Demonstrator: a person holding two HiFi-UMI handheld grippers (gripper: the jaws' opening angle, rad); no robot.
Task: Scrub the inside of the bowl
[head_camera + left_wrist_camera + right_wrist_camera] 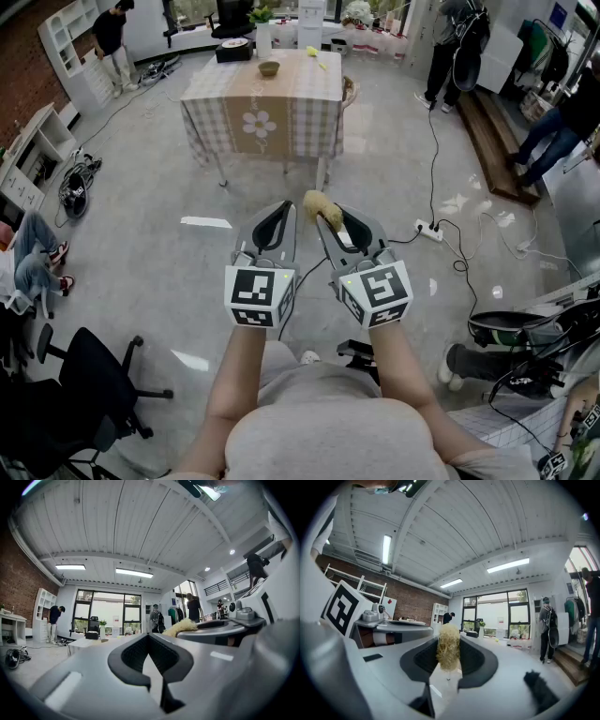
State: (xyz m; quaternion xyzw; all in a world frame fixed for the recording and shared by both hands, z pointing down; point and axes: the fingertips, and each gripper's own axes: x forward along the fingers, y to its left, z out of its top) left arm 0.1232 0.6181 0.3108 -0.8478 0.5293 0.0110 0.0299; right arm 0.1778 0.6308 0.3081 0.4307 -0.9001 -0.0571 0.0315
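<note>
The right gripper (328,223) pinches a shaggy yellow scrubber (449,648) between its jaws. The left gripper (149,638) has its jaws pressed together on nothing. Both are well short of the checked-cloth table (281,112), where the bowl (269,67) sits.

Both bare forearms (236,375) reach forward side by side, pointing toward the table (302,86), well short of it. The left gripper (281,209) is closed and empty; the right gripper (328,221) pinches a yellow scrubber (317,203).

Person in a light grey shirt (328,412). The left gripper (284,211) and right gripper (325,217) are grey shells with black-lined jaws. Each carries a white cube (260,295) of black square markers and a green light
</note>
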